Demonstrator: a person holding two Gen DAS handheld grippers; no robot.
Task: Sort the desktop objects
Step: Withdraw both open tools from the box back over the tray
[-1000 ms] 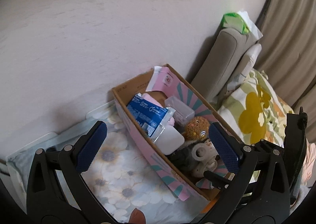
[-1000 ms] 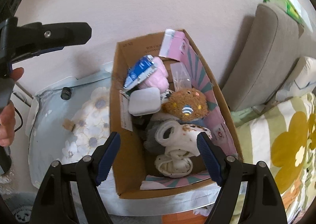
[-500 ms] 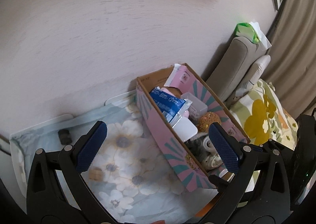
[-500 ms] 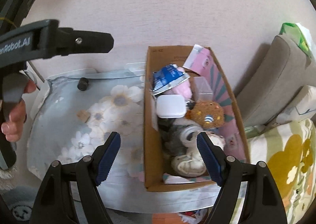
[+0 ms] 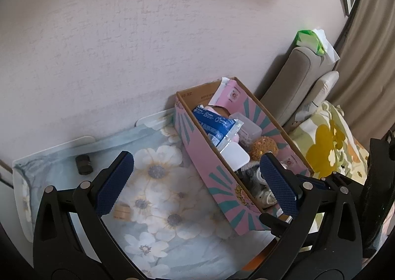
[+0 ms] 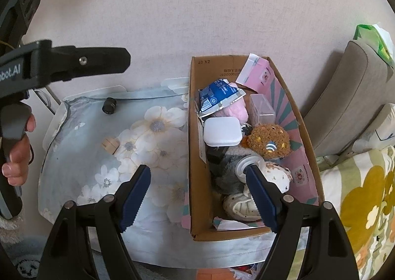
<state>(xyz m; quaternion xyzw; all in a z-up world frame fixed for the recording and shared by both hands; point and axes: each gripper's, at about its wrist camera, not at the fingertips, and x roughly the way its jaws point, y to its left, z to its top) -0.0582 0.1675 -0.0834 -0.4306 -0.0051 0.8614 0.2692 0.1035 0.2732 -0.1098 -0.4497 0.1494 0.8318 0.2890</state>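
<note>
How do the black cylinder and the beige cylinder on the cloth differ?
The black cylinder lies near the cloth's far edge by the wall; the beige cylinder lies nearer the middle. The black one looks slightly larger. Both are small, lie outside the box, and nothing grips them.

Both wrist views now sit farther left of the cardboard box (image 6: 195, 146), black cylinder (image 6: 109, 105) and tan block (image 6: 110, 144) newly showing on the floral cloth (image 6: 81, 146)
</note>
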